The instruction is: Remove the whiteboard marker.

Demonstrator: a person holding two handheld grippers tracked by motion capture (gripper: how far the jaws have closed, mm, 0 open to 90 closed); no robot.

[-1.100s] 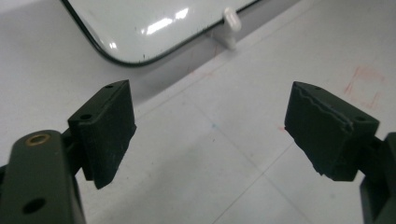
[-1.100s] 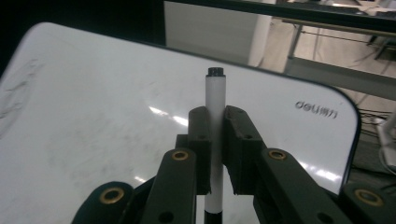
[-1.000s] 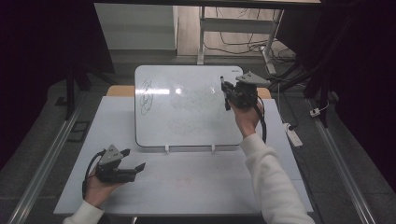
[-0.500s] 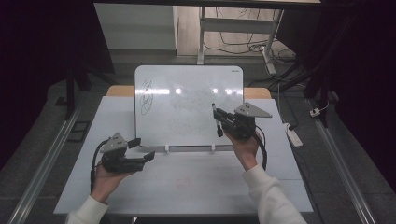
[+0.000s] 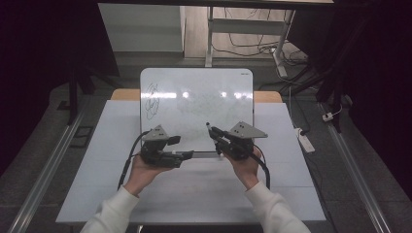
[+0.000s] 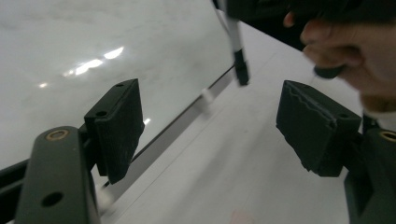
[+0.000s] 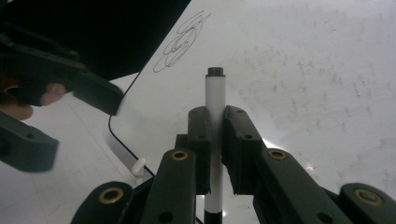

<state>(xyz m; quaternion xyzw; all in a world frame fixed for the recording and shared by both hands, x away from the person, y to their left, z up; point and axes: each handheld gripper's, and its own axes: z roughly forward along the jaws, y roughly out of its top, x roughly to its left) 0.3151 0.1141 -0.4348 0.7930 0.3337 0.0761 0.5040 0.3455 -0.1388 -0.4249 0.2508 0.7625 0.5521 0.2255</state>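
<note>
The right gripper (image 5: 216,137), fingers clamped on the marker (image 7: 215,116), aims it left at the left gripper's (image 5: 187,155) open, empty fingers nearby.

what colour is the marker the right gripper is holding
White barrel with black ends. The marker, clamped in the right gripper, shows best in the right gripper view.

left gripper (image 5: 187,154): jaws apart, empty, over whiteboard's near edge | right gripper (image 5: 216,137): clamping black-and-white marker pen (image 5: 212,131) | white rectangular whiteboard (image 5: 194,92): scribbled top-left

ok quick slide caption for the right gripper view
Right gripper clamps a white marker above the scribbled whiteboard.
</note>
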